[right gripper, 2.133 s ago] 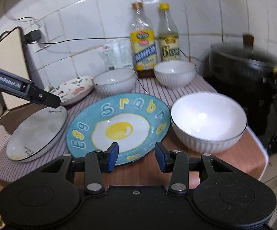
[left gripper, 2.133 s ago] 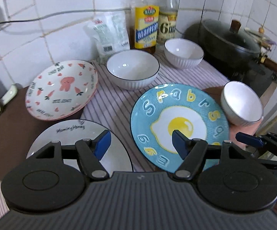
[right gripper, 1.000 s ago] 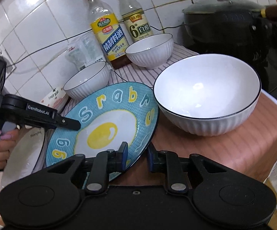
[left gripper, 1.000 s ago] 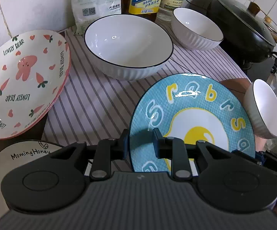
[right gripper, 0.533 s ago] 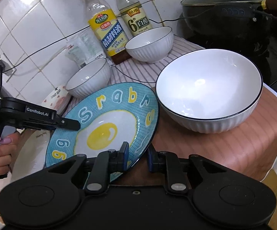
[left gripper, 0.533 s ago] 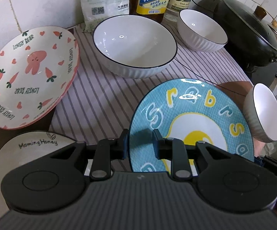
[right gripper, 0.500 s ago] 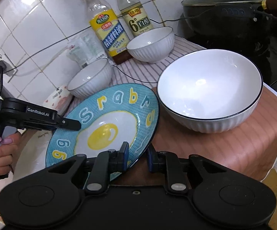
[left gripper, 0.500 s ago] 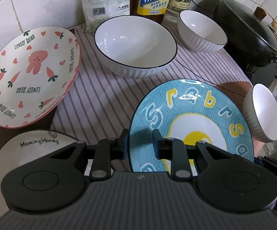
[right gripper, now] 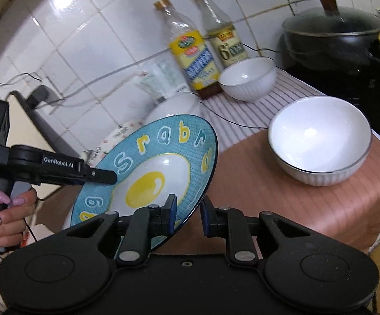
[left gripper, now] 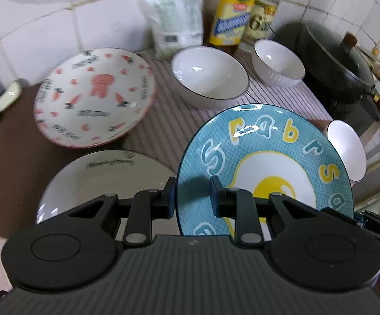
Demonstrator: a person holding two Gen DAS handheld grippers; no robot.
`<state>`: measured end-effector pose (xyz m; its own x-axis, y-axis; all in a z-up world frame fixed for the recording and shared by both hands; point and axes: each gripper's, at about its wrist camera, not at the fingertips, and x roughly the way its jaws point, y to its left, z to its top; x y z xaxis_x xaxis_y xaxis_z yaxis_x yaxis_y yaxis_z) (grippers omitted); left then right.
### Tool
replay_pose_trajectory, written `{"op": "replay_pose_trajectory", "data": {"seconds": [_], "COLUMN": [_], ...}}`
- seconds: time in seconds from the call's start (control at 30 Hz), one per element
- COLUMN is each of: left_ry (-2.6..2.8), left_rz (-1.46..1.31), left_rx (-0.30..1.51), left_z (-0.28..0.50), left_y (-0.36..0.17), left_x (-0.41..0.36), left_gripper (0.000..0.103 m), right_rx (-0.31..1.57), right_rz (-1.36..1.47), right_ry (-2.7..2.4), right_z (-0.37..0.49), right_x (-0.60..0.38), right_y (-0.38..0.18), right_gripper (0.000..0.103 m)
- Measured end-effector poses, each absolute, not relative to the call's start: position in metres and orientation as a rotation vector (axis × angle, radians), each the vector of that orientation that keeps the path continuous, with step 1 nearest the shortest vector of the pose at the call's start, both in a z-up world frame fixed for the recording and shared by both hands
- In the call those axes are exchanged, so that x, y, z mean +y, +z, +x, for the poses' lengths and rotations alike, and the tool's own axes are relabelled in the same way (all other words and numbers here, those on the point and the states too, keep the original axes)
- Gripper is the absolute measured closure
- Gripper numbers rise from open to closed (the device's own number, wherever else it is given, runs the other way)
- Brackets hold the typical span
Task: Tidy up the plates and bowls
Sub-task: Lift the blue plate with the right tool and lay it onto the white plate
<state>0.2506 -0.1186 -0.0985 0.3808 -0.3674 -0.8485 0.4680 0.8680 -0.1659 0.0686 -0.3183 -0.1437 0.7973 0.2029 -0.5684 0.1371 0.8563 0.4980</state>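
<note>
A blue plate with a fried-egg picture (left gripper: 263, 157) hangs tilted above the table, held from two sides. My left gripper (left gripper: 192, 197) is shut on its left rim. My right gripper (right gripper: 188, 215) is shut on the near right rim of the same blue plate (right gripper: 150, 170). In the right wrist view a hand (right gripper: 3, 210) holds the left gripper (right gripper: 111, 178) against the plate's left edge. A pink bear plate (left gripper: 95, 97) and a white black-rimmed plate (left gripper: 105, 178) lie at the left. Three white bowls stand around: a big one (left gripper: 209, 78), a small one (left gripper: 277, 63) and one at the right (right gripper: 318, 141).
Two sauce bottles (right gripper: 195, 52) and a white bag (left gripper: 176, 21) stand against the tiled wall. At the back right a black lidded pot (right gripper: 334, 34) sits on the stove. A striped cloth (left gripper: 163, 131) covers the table's middle, and the table's edge drops off at the right.
Both grippers have risen with the blue plate between them. It has come off the table and now tilts, its left side higher. The bowls and other plates have stayed put.
</note>
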Motion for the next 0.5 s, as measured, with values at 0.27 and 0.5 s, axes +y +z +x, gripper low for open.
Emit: {"op": "replay_pose_trajectory", "data": {"seconds": [0.27,0.5], "left_ry": [-0.452,-0.369], "left_rz": [0.045,-0.036], "left_rx": [0.991,0.985], "left_z": [0.221,0.209], "left_y": [-0.057,-0.056], "left_x": [-0.054,0.002], "left_gripper": [0.079,0.079], "right_rx": [0.623,0.658], "right_rz": [0.526,0.474], "right_ry": [0.163,0.251], "right_z": [0.067,0.080], "right_x": [-0.278,-0.242], "right_y": [-0.105,-0.095], "right_gripper": [0.079,0.079]}}
